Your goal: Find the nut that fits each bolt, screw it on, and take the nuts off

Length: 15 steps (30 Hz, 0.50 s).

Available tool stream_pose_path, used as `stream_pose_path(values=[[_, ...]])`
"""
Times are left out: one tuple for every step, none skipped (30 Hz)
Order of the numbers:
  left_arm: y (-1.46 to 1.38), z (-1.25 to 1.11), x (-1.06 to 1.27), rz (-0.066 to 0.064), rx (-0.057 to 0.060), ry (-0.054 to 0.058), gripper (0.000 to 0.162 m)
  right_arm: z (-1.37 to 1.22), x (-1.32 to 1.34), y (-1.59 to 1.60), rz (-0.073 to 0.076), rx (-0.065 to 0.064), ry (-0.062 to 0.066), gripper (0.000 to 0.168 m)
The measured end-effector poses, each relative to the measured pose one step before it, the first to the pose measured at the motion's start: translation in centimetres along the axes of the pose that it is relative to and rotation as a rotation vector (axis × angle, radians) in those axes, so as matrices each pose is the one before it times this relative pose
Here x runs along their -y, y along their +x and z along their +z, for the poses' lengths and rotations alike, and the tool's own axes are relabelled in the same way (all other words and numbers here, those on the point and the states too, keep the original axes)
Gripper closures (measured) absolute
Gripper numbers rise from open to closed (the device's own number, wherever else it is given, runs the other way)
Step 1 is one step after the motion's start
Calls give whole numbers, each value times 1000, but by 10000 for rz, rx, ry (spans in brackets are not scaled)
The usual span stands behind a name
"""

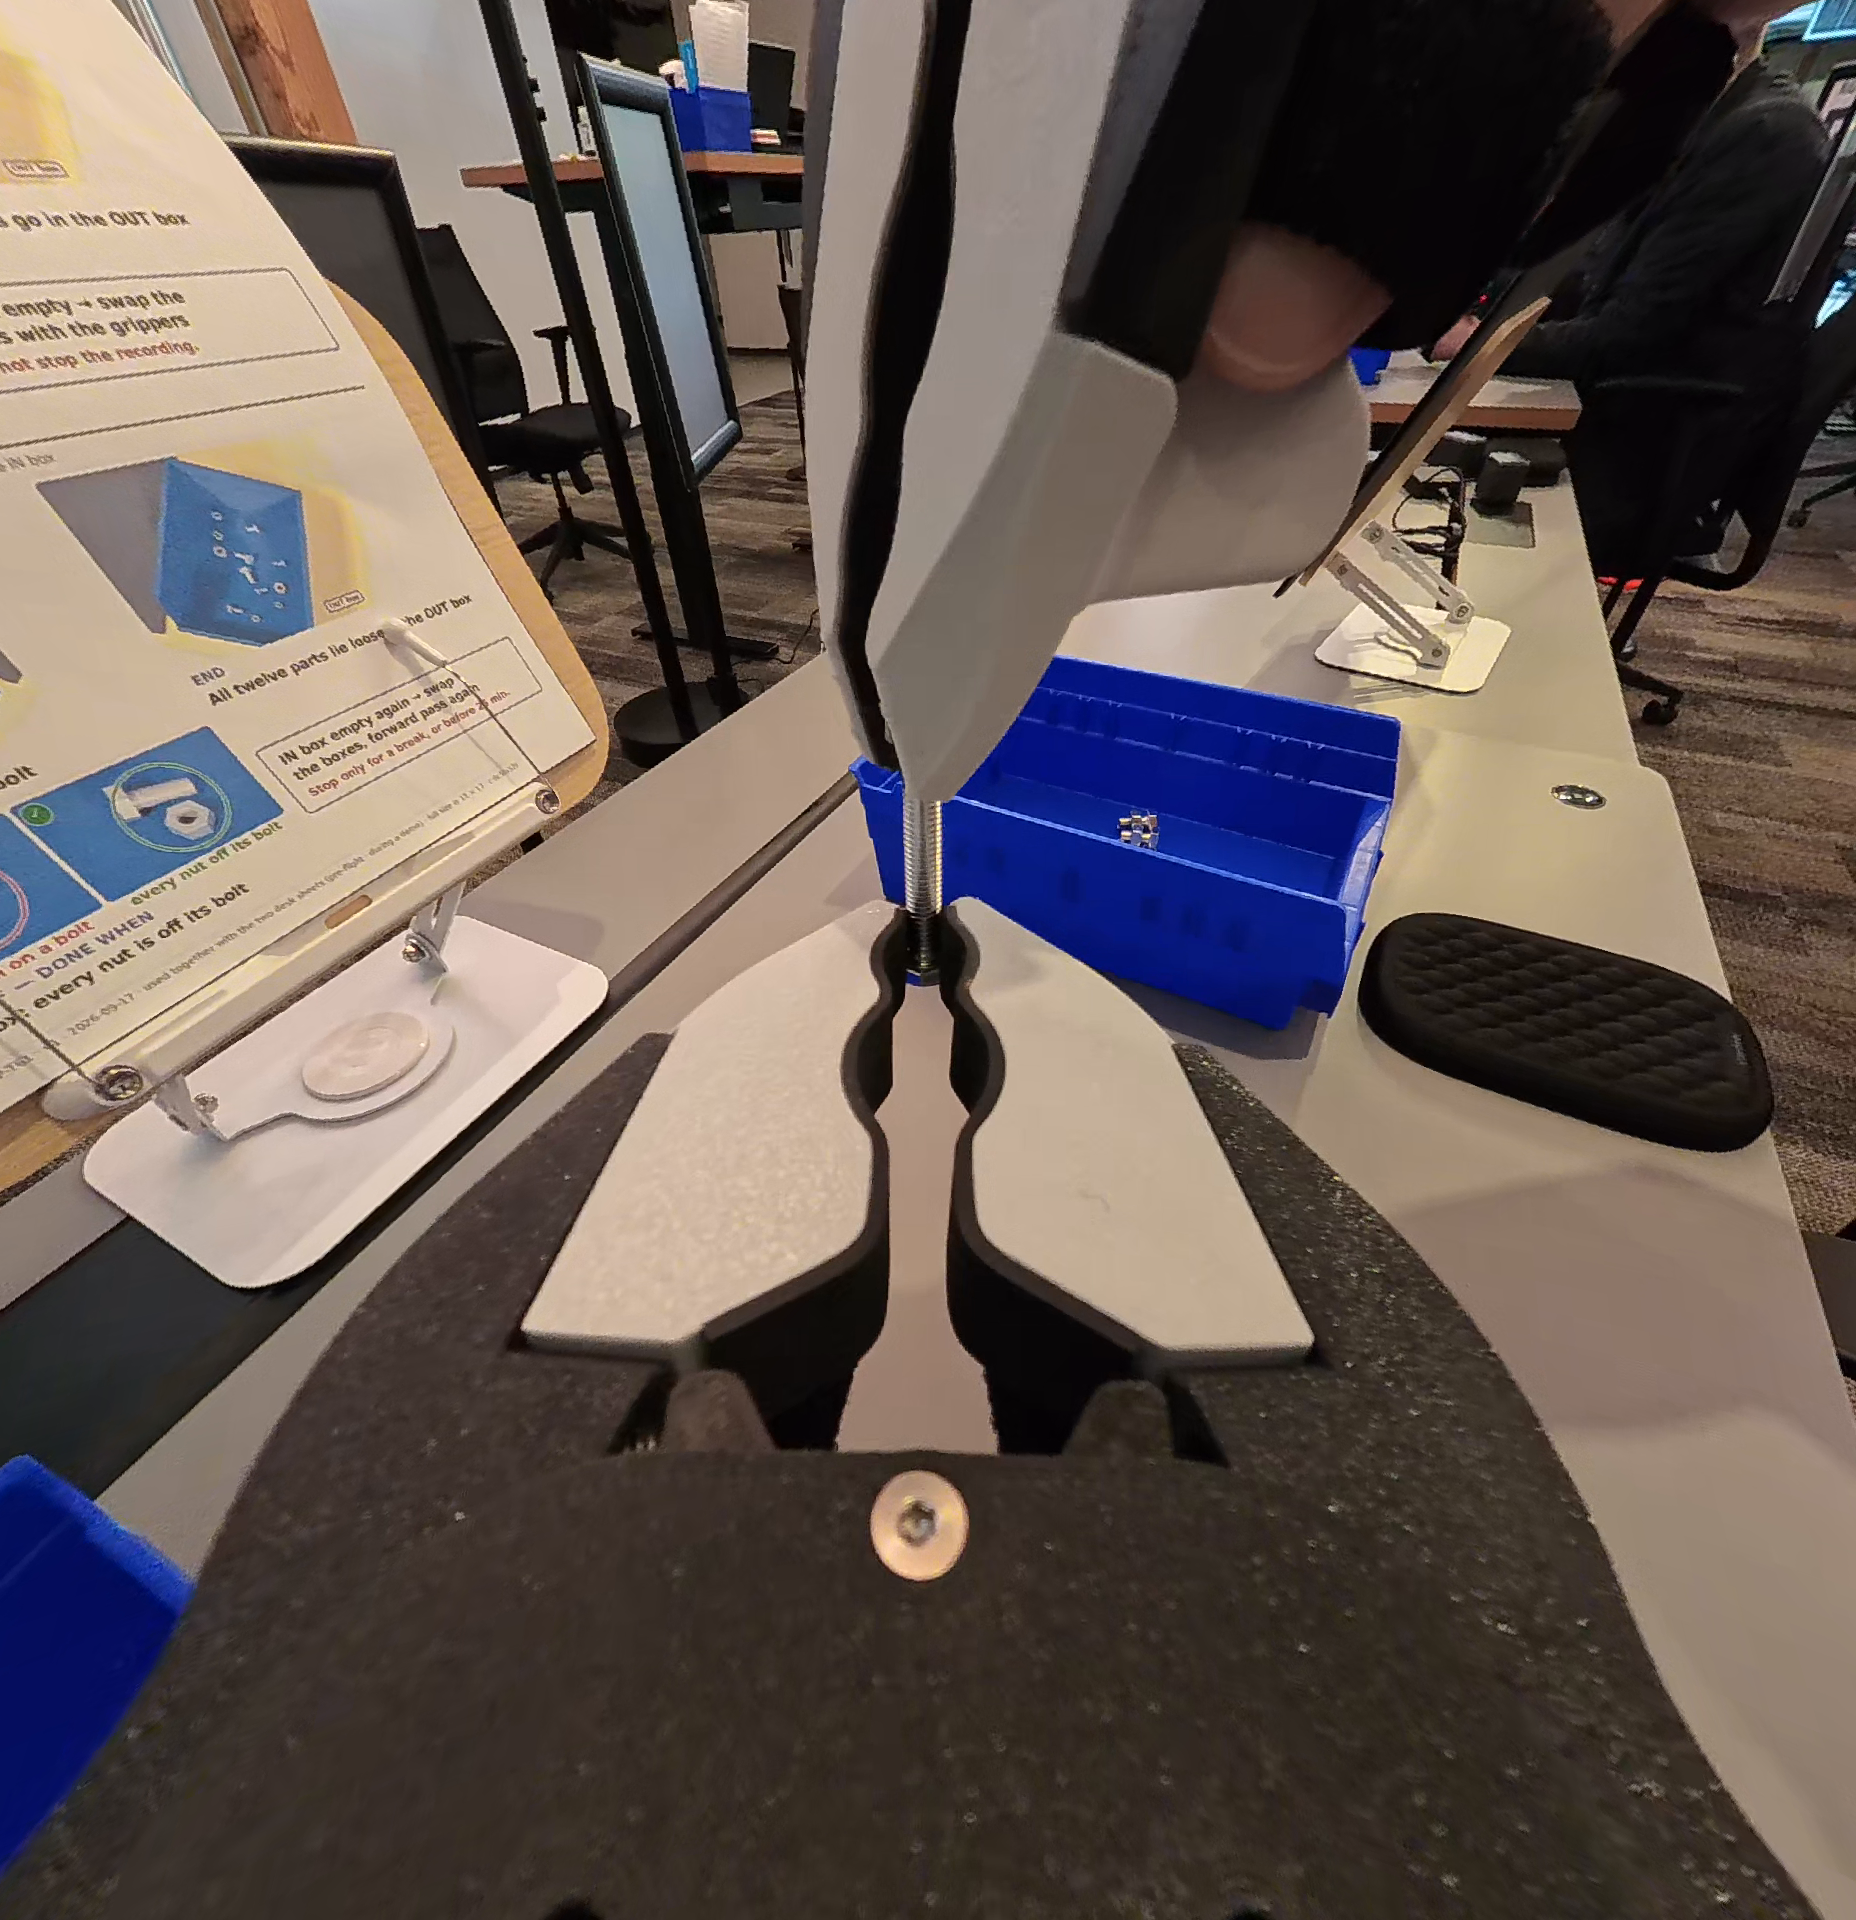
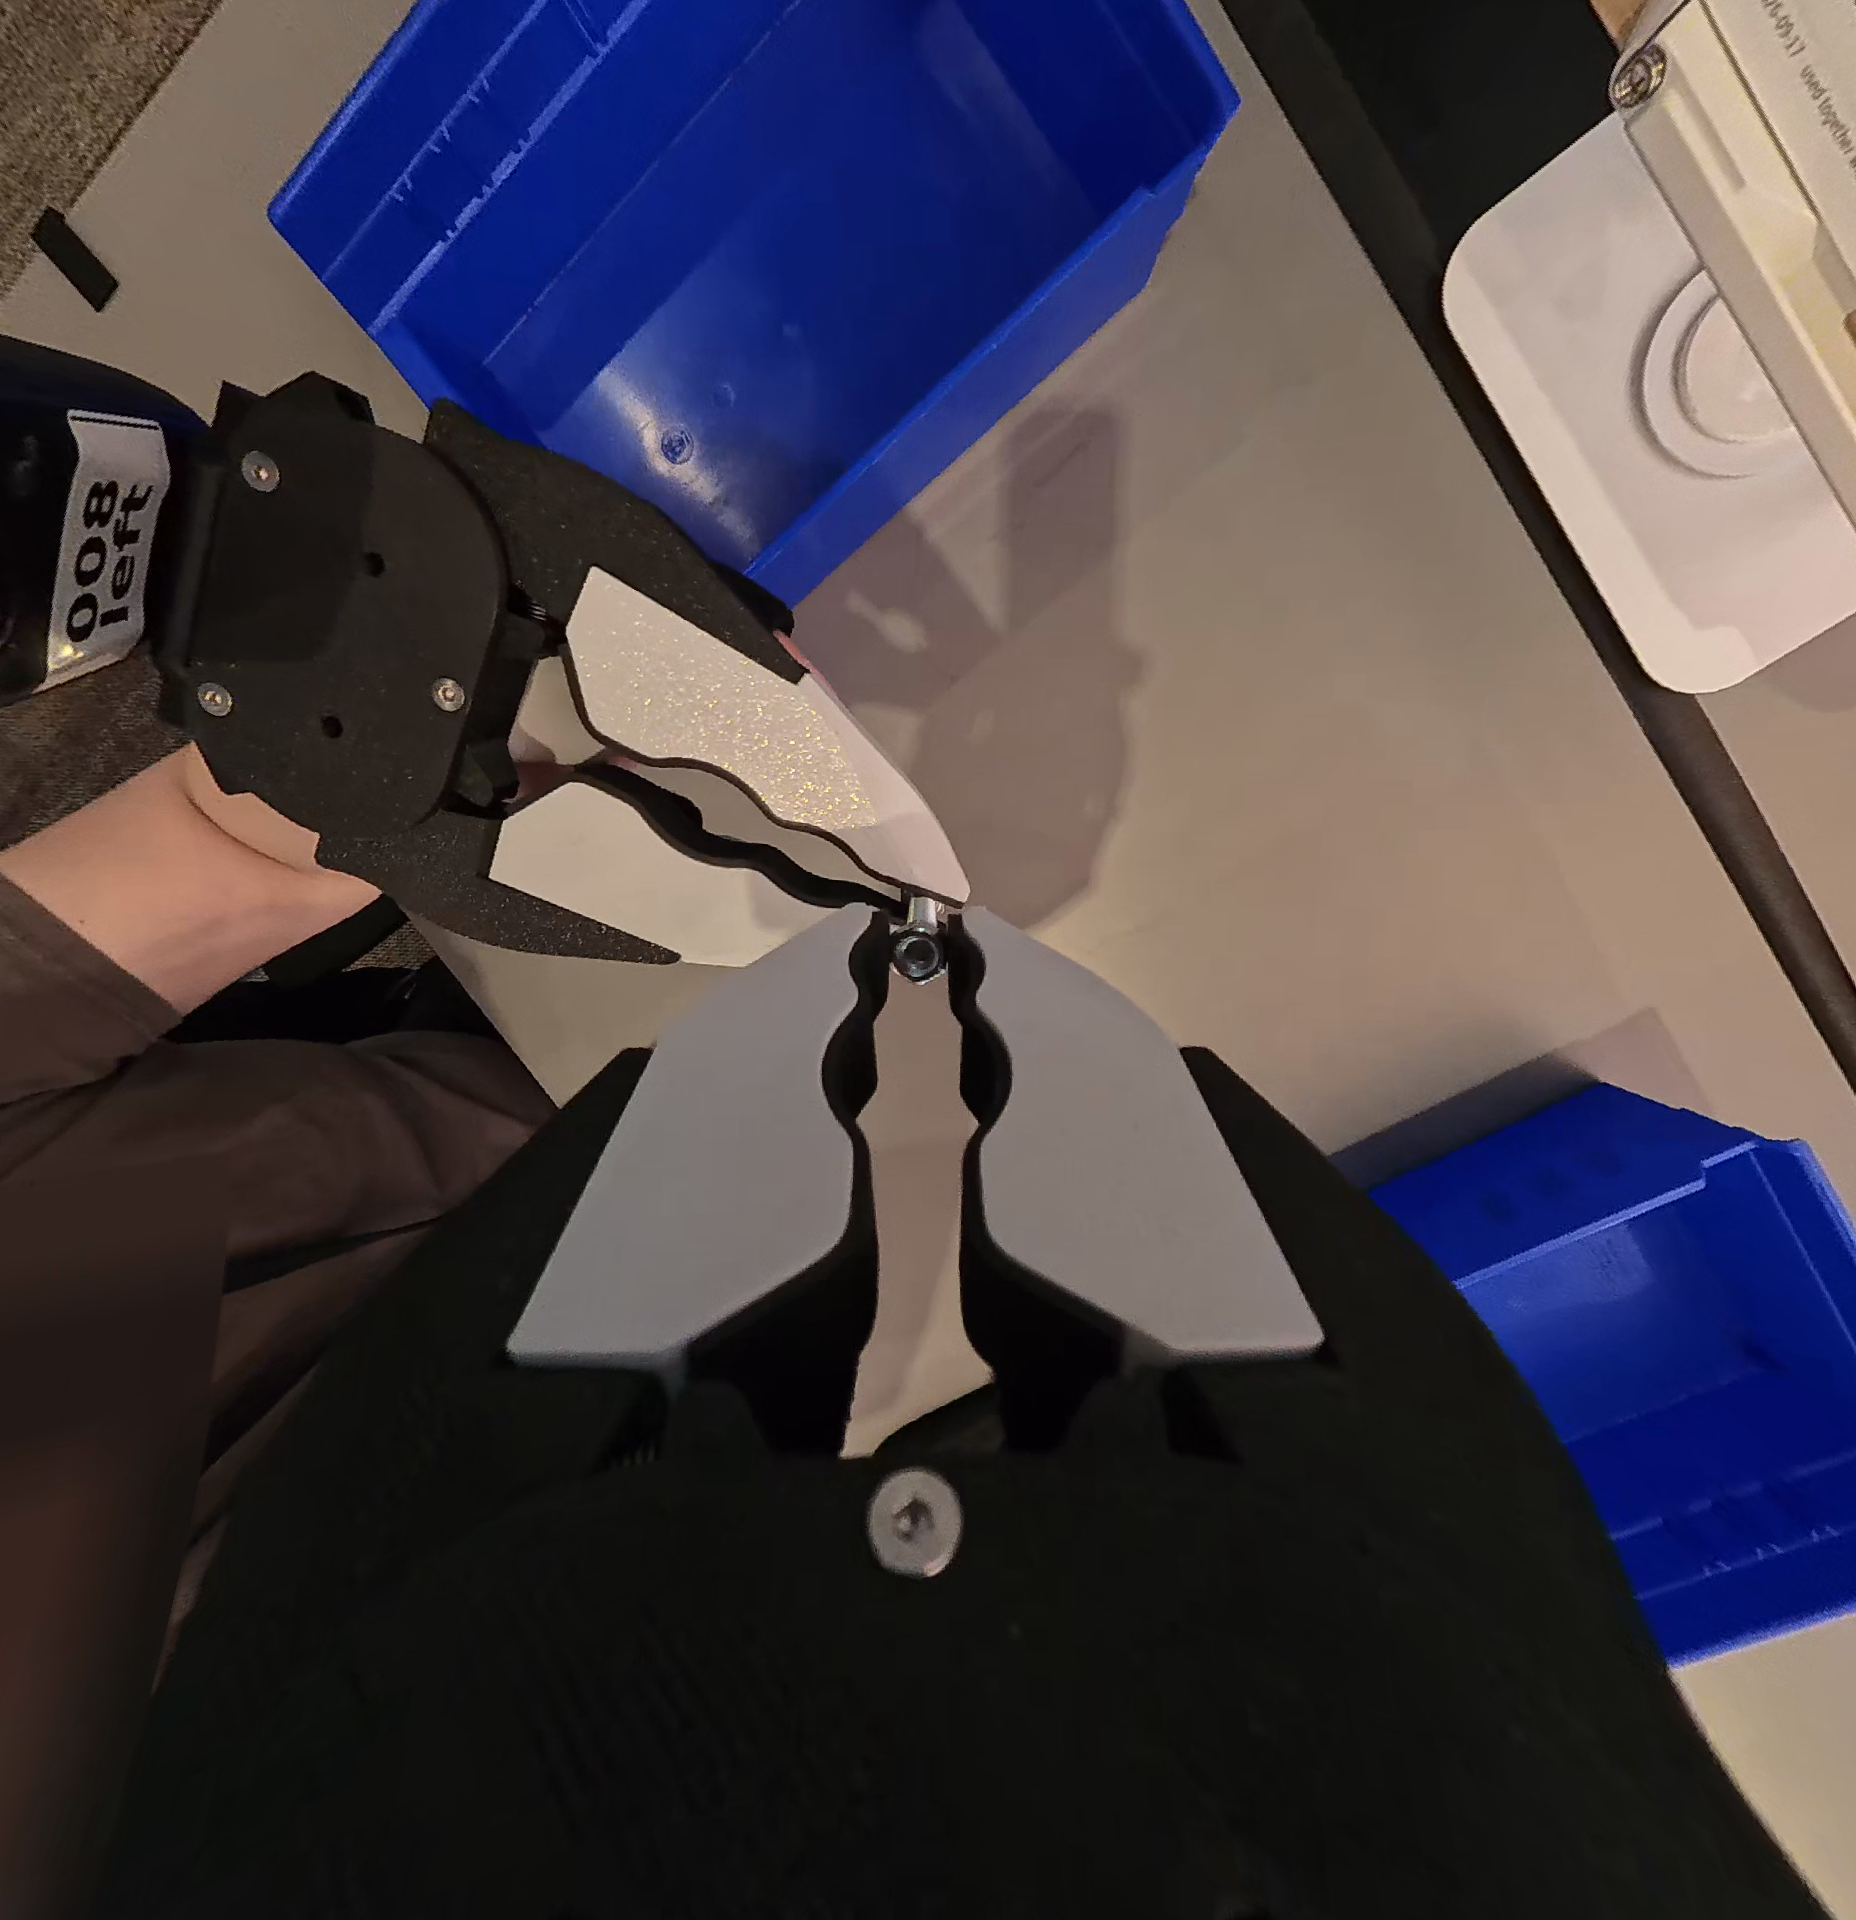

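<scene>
Left claw (image 1: 922, 961) is level over the worktop (image 1: 1526, 1195), pinched narrow on the lower end of the bolt (image 1: 922, 852), which stands upright. Right claw (image 1: 888, 748) drops in steeply from 12 o'clock, nipping the bolt's top end. In the right wrist view the nut (image 2: 917, 954) sits between the right claw's tips. Blue bin (image 1: 1163, 862) lies just beyond at 1 o'clock, small hardware inside.

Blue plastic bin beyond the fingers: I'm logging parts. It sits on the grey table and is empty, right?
Not empty: the blue plastic bin sits on the grey table but holds a small silver metal piece, shown in the left wrist view.
</scene>
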<state>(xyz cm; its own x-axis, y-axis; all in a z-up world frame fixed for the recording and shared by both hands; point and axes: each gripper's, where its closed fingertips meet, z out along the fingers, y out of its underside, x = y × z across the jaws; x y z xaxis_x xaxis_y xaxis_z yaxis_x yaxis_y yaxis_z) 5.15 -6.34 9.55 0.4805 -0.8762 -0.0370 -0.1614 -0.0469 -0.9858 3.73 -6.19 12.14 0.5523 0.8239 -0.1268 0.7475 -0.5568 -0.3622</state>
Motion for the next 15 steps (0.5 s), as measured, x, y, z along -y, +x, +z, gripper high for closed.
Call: stream_pose_path(values=[[5,-20,1,-16,-20,-3,157,13,18,-20,-17,4,11,157],[14,-21,9,-10,-23,3,157,-2,12,-23,-36,11,-3,156],[57,-9,33,-10,-39,21,157,4,34,-31,-68,2,7,156],[62,-12,34,-10,-33,13,157,8,39,-27,-65,-9,14,156],[57,2,-1,13,-20,-11,157,1,34,-34,-45,2,8,156],[54,13,-23,25,-17,-23,157,23,31,-54,-35,15,12,156],[20,10,13,17,6,0,157,16,26,-28,-30,5,-1,156],[40,11,-1,3,-19,-3,157,29,6,-15,-34,-11,-12,155],[39,24,-36,-11,-34,-25,157,18,29,7,-53,-20,-1,155],[36,11,-15,-7,-27,-6,157,11,47,-18,-69,-17,14,155],[35,-1,-7,-14,-29,3,157,-6,61,-12,-57,-15,26,154],[36,-7,9,-19,-31,9,157,5,88,24,-41,-28,41,154],[45,-5,4,-23,-39,-4,157,-8,84,36,-33,-30,52,153],[51,9,-7,-23,-47,-6,157,-2,105,41,-29,-21,50,151],[32,-11,9,-14,-24,9,157,-19,103,39,-60,-30,58,151]])
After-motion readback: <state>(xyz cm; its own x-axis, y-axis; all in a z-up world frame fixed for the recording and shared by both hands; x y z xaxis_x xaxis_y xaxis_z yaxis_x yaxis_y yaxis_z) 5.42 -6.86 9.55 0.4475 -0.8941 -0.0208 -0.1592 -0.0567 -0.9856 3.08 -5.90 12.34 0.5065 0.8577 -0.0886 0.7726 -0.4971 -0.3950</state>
